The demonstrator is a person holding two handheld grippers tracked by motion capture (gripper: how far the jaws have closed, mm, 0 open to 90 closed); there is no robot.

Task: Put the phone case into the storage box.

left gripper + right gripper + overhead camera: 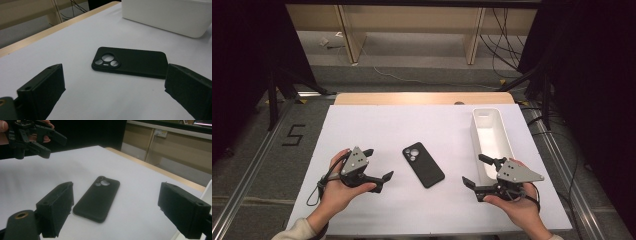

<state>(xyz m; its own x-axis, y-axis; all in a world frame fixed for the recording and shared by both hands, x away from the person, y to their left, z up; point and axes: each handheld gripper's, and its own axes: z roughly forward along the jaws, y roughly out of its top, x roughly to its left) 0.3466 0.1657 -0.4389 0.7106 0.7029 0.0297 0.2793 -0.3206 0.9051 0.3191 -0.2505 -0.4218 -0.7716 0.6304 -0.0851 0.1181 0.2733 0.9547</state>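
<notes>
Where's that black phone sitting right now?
In the high view the phone lies camera-side up on the white table, midway between both grippers, left of the white bin.

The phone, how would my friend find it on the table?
Look at the white table with a long white bin at its right side. Between the two hand-held grippers, left and right, lies the phone, touching nothing. It is the only flat black slab, back up, with round camera rings at its far end.

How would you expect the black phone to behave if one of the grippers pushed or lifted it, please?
The black phone lies flat, camera side up, on the smooth white table, so it would probably slide rather than tip or roll. It looks rigid. Its low profile may make gripping the edges awkward.
</notes>
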